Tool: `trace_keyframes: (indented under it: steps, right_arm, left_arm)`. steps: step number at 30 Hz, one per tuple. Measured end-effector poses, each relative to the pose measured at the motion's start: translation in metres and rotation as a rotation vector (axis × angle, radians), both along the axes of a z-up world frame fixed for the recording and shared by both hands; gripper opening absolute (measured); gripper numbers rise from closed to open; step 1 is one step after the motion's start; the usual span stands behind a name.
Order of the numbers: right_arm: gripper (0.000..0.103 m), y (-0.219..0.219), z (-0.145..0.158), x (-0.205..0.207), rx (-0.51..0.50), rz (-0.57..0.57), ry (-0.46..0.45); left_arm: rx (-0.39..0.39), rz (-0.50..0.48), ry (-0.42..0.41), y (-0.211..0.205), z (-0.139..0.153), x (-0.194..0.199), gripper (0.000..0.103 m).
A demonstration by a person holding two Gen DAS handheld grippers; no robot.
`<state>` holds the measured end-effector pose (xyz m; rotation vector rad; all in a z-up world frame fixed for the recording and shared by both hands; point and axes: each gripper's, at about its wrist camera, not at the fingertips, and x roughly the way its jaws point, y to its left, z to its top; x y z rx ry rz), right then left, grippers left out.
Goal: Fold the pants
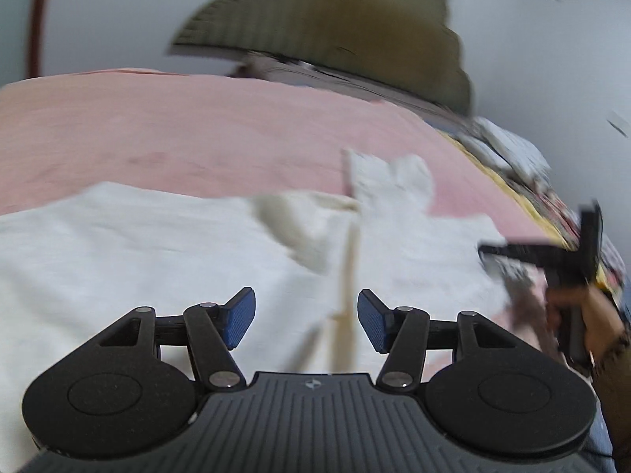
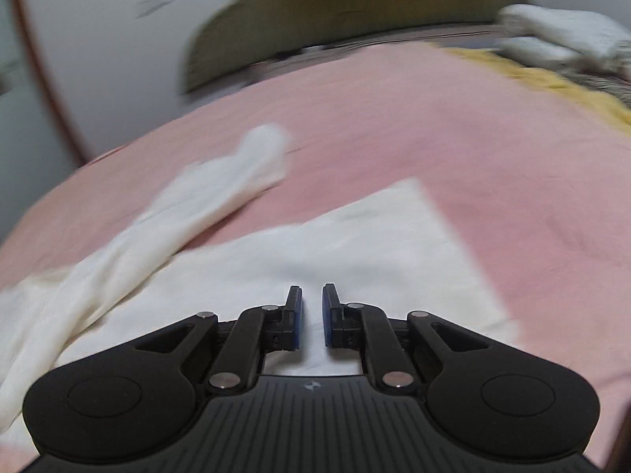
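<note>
Left wrist view: left gripper (image 1: 306,321) fingers spread wide, empty, above the white pants (image 1: 118,260) lying across the lower frame on the pink bedsheet (image 1: 177,138). Right gripper (image 2: 312,315) fingers narrow with a slit between, nothing visibly held. Risk: a pinch may take one layer only, dragging the fold askew. Pants look rumpled, one leg (image 2: 221,181) twisted toward upper left; both frames blurred.

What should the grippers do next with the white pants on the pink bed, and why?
Probably lower the right gripper a little and pinch the white pants right under it. Its jaws are nearly together but hold nothing, and the cloth lies flat below them on the pink bed. The left gripper is wide open over the pants, also holding nothing, so no fold can start until an edge is gripped.
</note>
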<state>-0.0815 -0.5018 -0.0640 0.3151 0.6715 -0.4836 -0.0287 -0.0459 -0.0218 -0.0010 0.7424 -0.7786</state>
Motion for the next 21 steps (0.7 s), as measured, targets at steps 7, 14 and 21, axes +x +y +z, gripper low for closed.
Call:
trace_keyframes:
  steps: [7,14,21]
  right_arm:
    - [0.018,0.057,0.036,0.066,-0.02,0.269,-0.097]
    - [0.067,0.099,0.019,0.198,-0.086,0.335,0.076]
    - [0.055,0.085,-0.01,0.245,-0.058,0.241,0.165]
  left_arm:
    - [0.03,-0.088,-0.006,-0.039,-0.023,-0.007,0.057]
    - [0.07,-0.107,-0.134,-0.051,-0.028,-0.02,0.055]
    - [0.062,-0.153,-0.226,-0.051,-0.029,-0.031,0.055]
